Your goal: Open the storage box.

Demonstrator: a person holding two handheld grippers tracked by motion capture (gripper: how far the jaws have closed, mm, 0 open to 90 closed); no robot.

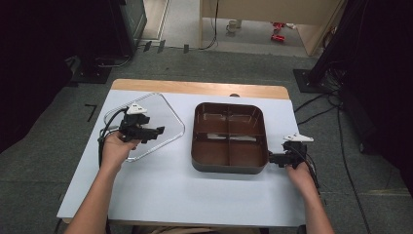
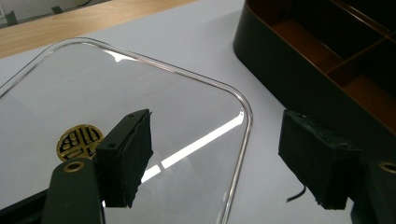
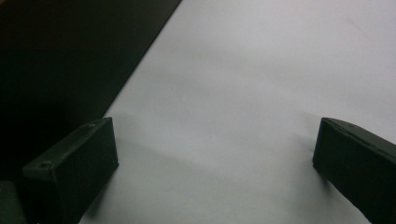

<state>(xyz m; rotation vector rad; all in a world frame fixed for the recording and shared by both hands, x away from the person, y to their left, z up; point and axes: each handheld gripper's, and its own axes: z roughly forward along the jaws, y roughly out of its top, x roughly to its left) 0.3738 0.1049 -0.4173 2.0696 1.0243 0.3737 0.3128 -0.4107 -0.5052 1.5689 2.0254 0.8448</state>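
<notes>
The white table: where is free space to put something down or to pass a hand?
The white table is bare along its near edge, below the dark brown square four-compartment box and the clear rounded plastic lid. A narrow bare strip runs between lid and box. It is crowded at the lid, under the left hand-held gripper.

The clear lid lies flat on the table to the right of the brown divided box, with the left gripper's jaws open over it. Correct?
Not quite: the clear lid lies left of the brown divided box, as the high view shows. The left gripper does have its jaws open over it.
</notes>
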